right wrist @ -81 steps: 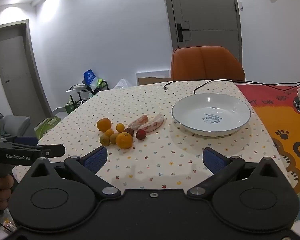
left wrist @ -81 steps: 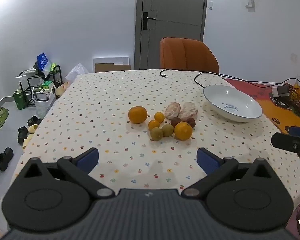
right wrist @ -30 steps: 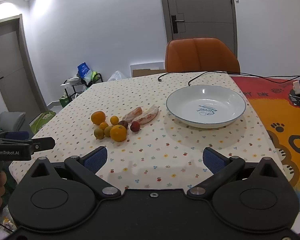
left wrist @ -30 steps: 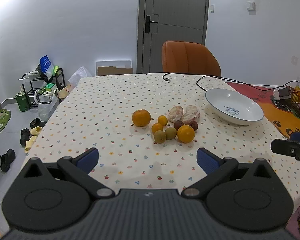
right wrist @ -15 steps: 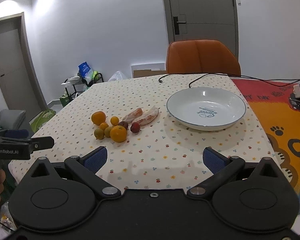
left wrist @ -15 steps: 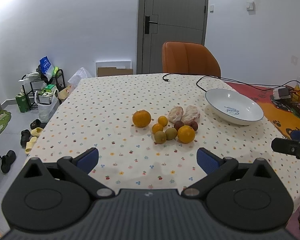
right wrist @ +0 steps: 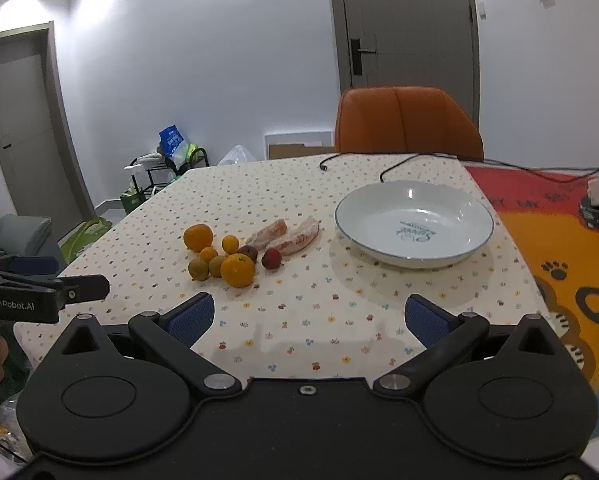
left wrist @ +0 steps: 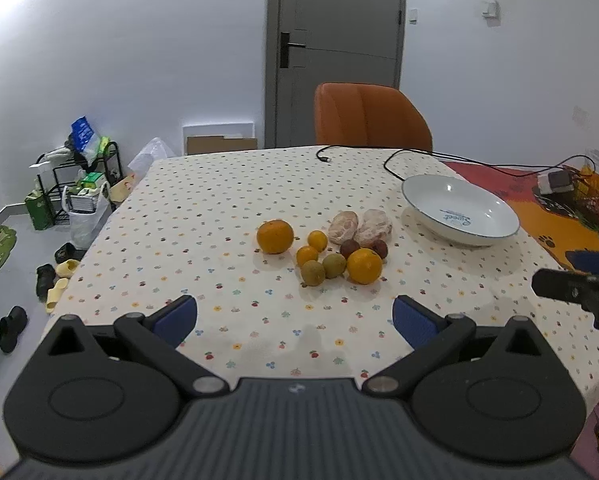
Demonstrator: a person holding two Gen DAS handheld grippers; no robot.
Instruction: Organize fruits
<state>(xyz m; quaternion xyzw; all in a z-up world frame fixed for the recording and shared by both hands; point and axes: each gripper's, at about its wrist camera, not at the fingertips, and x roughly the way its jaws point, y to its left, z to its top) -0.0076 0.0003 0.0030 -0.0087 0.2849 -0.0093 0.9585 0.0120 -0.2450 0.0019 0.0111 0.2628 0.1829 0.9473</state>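
Judging by the empty plate, nothing is sorted yet: the fruits sit clustered mid-desk, at the plate's nine o'clock. Both the left tongs and right tongs hang apart, empty, near the desk edge.

Two fisheye views from the near edge of the table, both facing its far side and the chair — left view set further left, right view nearer the plate. Shared: fruit cluster, plate, door. Each view catches the other gripper at its edge — right gripper, left gripper.
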